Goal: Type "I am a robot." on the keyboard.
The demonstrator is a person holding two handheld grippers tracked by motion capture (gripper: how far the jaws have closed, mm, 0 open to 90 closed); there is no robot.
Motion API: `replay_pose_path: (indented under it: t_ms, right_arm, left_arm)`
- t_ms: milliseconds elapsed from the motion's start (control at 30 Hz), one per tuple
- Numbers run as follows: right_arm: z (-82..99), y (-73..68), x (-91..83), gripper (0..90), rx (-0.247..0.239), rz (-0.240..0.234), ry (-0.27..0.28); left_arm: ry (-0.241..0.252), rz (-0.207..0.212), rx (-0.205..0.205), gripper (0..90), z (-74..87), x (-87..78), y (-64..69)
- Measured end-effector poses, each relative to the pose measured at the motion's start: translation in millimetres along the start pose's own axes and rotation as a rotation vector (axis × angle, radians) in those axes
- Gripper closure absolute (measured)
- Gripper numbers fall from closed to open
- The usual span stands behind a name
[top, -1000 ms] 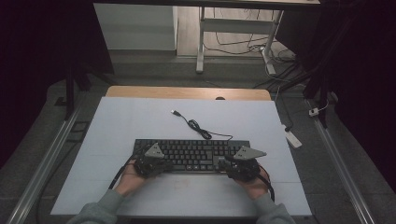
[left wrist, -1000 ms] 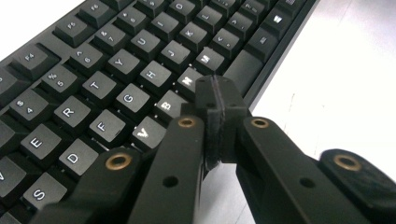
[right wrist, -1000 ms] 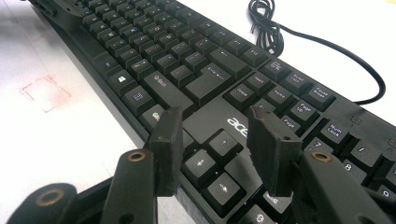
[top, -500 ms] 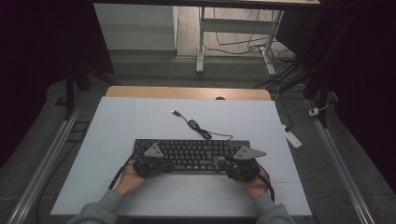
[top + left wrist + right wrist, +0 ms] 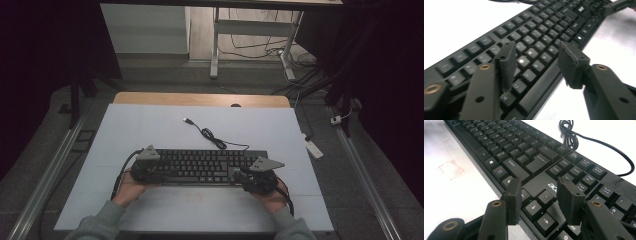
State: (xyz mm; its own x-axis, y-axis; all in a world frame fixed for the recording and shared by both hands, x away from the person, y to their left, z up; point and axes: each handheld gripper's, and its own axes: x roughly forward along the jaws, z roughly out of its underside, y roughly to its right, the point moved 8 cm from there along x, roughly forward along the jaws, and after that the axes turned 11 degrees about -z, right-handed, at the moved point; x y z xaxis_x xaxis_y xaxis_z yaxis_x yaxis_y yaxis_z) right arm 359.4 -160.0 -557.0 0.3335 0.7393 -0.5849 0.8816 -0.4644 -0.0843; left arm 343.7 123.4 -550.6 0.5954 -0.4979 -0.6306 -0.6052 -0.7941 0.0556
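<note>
Black plastic keyboard point(image 5: 204, 166) lies across the near half of the white table point(image 5: 150, 125), its dark cable point(image 5: 212, 137) trailing toward the far edge. Going left to right: the left gripper point(image 5: 536, 63) has just been opening; its jaws now stand apart above the keyboard's left end, nothing pinched between them, the pads clear of the keys. The right gripper point(image 5: 539, 200) hovers with jaws wide over the arrow keys at the right end, gripping nothing. Judging by this, the step in hand is letting go of the keyboard; next both hands should draw back without nudging it.
</note>
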Motion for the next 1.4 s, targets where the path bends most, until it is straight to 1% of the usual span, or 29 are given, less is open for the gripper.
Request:
replay_pose_path:
  t_ms: [33, 100, 333, 500, 867, 1000, 1133, 1400]
  right_arm:
    - [-0.2, -0.1, 0.3, 55.6, 0.000, -0.001, 0.003]
    - [0.2, 0.3, -0.2, 55.4, 0.002, 0.001, -0.002]
    - [0.0, 0.5, -0.5, 55.2, 0.003, 0.001, 0.000]
    - [-0.1, 0.4, -0.5, 55.2, 0.003, 0.001, 0.000]
    - [-0.5, 0.2, -0.5, 55.2, 0.003, -0.001, 0.003]
    - [-0.9, -0.3, -0.1, 55.2, 0.001, -0.002, 0.005]
    - [-1.3, -0.7, 0.4, 55.2, 0.003, -0.004, 0.008]
    - [-1.3, -0.5, 0.3, 55.2, 0.006, -0.002, 0.009]
  left_arm:
    - [-0.001, -0.006, -0.008, 44.9, 0.2, -0.5, -1.8]
    - [-0.005, -0.013, -0.011, 43.1, 0.9, -1.5, -5.4]
    - [-0.002, -0.025, -0.041, 40.3, 1.0, -4.8, -12.5]
    - [-0.004, -0.030, -0.047, 39.3, 1.2, -5.8, -15.0]
    - [-0.002, -0.036, -0.048, 38.7, 0.6, -6.8, -16.8]
    - [-0.003, -0.049, -0.047, 38.8, -0.5, -7.5, -19.3]
    - [-0.004, -0.061, -0.041, 39.1, -2.8, -7.5, -20.6]
    - [-0.018, -0.080, -0.006, 42.6, -6.4, -1.8, -21.7]
